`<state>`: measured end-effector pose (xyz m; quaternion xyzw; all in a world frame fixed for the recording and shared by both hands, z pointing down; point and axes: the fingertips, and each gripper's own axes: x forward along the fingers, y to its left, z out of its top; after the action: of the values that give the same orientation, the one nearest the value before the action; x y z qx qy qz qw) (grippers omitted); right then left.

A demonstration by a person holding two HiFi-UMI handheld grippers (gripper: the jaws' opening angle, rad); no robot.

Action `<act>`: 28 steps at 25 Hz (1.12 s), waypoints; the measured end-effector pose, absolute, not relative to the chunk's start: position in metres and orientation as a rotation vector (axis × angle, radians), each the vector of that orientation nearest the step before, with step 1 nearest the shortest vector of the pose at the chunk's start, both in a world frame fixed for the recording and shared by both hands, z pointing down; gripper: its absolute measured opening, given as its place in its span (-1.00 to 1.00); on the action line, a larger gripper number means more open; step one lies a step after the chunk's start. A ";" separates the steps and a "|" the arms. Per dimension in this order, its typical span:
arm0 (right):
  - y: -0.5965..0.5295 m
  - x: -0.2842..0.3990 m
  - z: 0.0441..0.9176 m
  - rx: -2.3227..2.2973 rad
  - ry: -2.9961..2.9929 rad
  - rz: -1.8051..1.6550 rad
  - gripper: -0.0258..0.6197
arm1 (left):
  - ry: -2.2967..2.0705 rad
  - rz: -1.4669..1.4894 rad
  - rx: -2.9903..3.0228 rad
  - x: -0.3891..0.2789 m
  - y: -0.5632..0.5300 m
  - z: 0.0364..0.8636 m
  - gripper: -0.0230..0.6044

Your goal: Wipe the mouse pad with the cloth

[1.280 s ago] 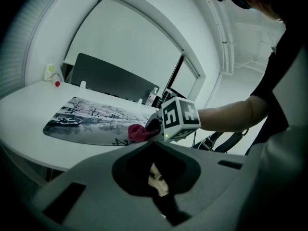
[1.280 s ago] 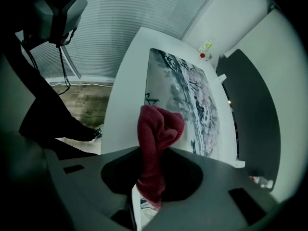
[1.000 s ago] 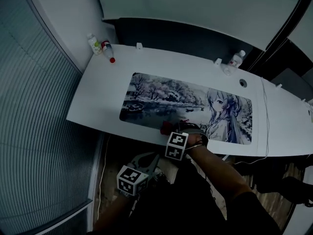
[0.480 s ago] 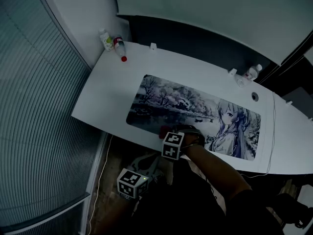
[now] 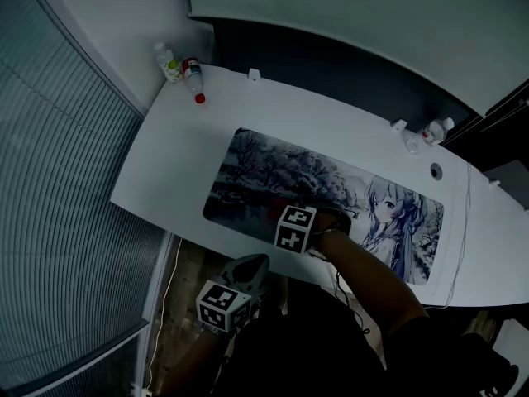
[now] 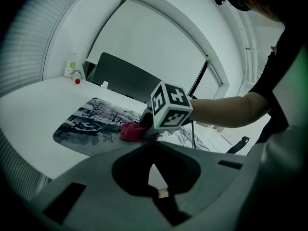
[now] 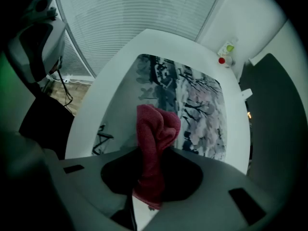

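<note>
Red cloth [image 7: 154, 134], pinched in the right claw [image 7: 150, 177], has slid in from the near edge of the mouse pad [image 7: 192, 100]: wiping looks under way; left claw [image 6: 155, 186] closed, empty

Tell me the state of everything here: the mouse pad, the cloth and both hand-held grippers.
Mouse pad: unrolled, flat on the table.
Cloth: bunched, resting on the mouse pad.
Right hand-held gripper: shut on the cloth.
Left hand-held gripper: shut, empty, held off the table.
</note>
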<state>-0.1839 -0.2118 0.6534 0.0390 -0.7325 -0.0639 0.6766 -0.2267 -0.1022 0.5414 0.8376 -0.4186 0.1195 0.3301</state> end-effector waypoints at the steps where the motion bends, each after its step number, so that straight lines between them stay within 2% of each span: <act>1: -0.223 -0.181 0.653 0.099 -1.649 -0.141 -0.58 | -1.094 0.315 2.185 -0.225 -0.107 0.543 -0.91; 17: -0.377 -0.152 0.649 0.265 -1.701 -0.069 -0.58 | -1.073 0.331 2.168 -0.193 -0.198 0.570 -0.91; 28: -0.385 -0.151 0.649 0.258 -1.734 -0.064 -0.58 | -1.055 0.353 2.175 -0.182 -0.218 0.569 -0.91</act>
<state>-0.1514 -0.3854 0.6490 0.1129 -0.7602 -0.0281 0.6392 -0.1823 -0.2177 0.5692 0.8365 -0.4058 0.1357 0.3424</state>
